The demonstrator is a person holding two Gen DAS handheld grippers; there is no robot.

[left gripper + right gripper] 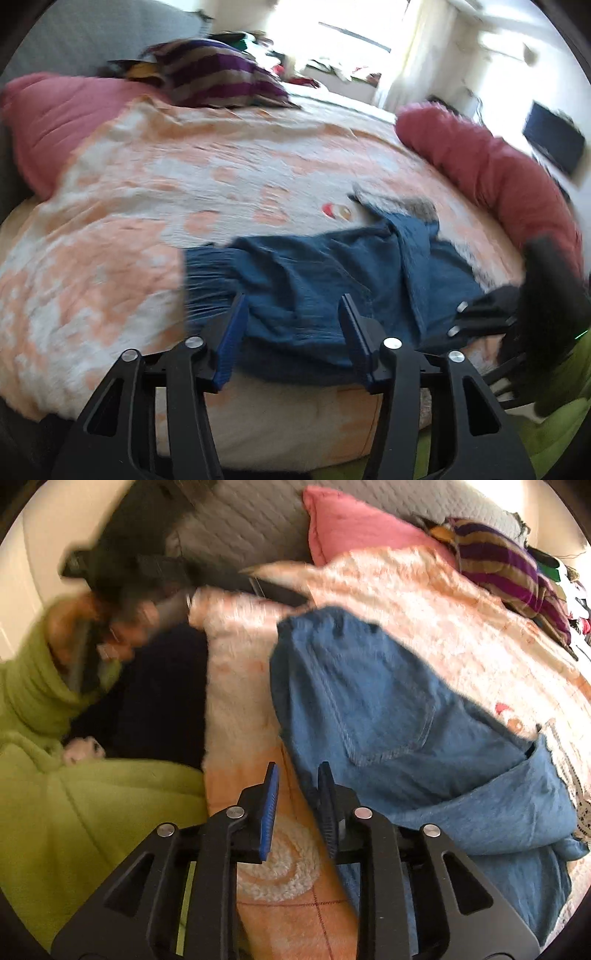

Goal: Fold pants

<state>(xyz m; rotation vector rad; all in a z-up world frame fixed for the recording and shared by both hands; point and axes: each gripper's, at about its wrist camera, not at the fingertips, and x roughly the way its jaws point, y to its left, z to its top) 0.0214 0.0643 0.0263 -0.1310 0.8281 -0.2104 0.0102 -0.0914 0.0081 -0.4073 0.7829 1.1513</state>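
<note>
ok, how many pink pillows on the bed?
2. One pink pillow sits at the headboard end, beside the striped cushion. The other lies along the bed's right side in the left wrist view. More may lie outside both views.

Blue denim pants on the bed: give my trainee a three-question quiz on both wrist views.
1. True or false: the blue denim pants lie on an orange-and-white patterned bedspread.
2. The striped cushion is: A) purple and tan B) solid green C) black and white.
3. Which gripper's fingers stand wider apart, the left gripper or the right gripper?

Key: 1 true; 2 A; 3 left.
</note>
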